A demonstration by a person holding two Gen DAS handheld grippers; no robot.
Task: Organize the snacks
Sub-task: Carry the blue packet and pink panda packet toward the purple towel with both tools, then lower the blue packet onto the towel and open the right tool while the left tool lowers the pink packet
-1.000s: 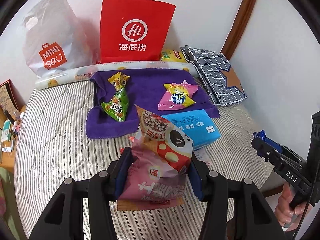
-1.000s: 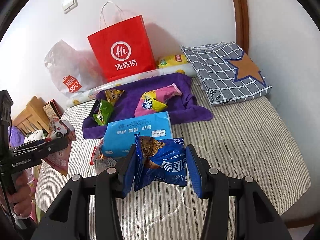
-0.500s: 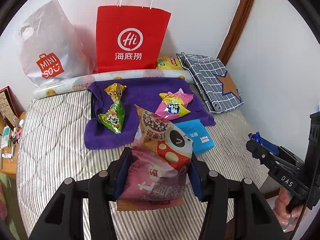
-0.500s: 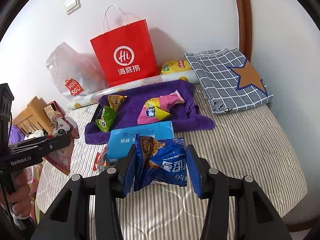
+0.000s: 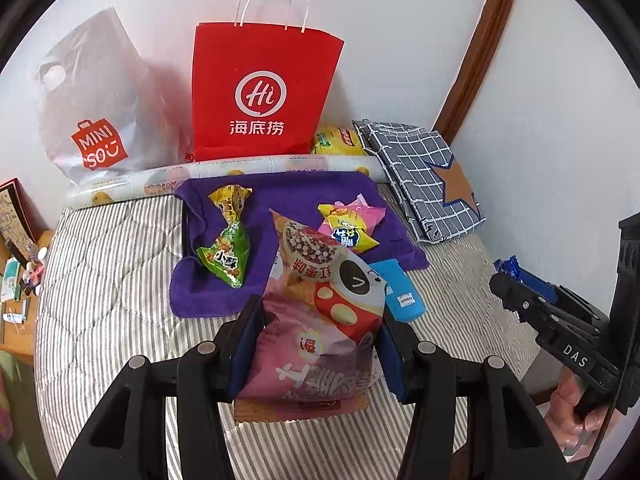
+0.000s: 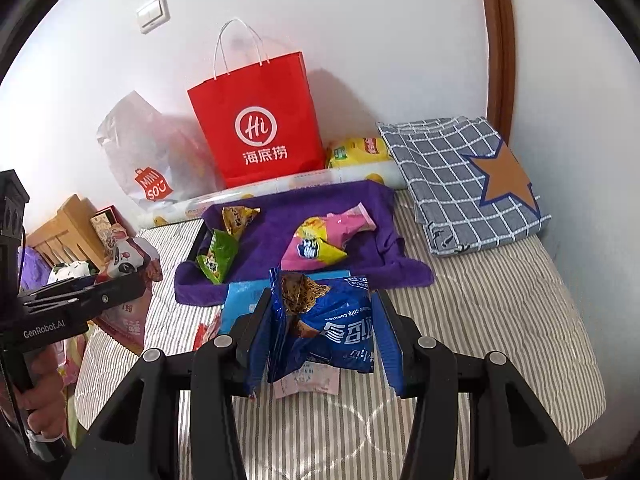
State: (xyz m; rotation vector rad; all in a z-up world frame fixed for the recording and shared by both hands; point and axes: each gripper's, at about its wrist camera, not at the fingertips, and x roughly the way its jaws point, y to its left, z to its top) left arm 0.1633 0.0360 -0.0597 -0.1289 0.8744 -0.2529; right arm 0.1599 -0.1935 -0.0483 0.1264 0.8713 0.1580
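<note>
The left gripper (image 5: 318, 354) is clamped on a pink snack bag (image 5: 320, 320), its blue pads pressing both sides of the bag, which hangs clear above the striped bed (image 5: 100, 288). The right gripper (image 6: 324, 338) is likewise closed on a blue cookie bag (image 6: 332, 324), pinched between its pads and held off the bed.

Beyond them a purple towel (image 5: 288, 196) lies on the bed with a green snack packet (image 5: 226, 258) on its left part and a pink-and-yellow packet (image 5: 352, 228) on its right. A blue tissue pack (image 5: 400, 290) sits at the towel's near edge. A red paper bag (image 5: 260, 92) and a white plastic bag (image 5: 92, 108) stand against the wall behind.

Compared with a second ago, both grips are unchanged, and both bags have risen a little: the towel and packets now sit lower and farther off in each view.
</note>
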